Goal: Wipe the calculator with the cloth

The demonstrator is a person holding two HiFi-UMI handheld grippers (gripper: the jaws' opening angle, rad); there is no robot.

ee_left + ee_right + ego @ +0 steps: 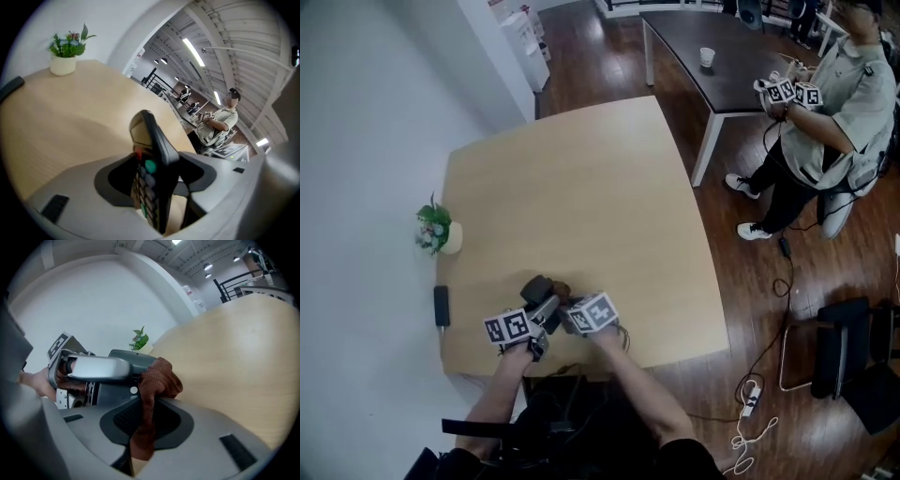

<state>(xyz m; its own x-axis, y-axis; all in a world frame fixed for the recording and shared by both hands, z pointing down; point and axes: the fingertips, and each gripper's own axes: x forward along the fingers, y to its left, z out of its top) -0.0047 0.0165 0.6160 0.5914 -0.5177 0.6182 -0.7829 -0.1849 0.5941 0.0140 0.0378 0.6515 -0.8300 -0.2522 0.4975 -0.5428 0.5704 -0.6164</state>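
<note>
A dark calculator [154,159] with grey, green and red keys stands on its edge between the jaws of my left gripper [154,185]. A gap shows beside its keys, so the pads are not pressing on it. My right gripper [143,420] is shut on a brown cloth [157,380], whose bunched end lies against the left gripper's grey finger [98,367]. In the head view both grippers meet low over the near edge of the wooden table [581,187]: the left gripper [546,305], the right gripper [569,314], with the calculator [534,286] and the cloth [562,289] just beyond them.
A small potted plant [436,230] and a flat black object [442,305] sit at the table's left edge. Another person [825,122] stands at the right by a dark table [741,75] with a white cup [706,56]. Cables [750,394] lie on the floor.
</note>
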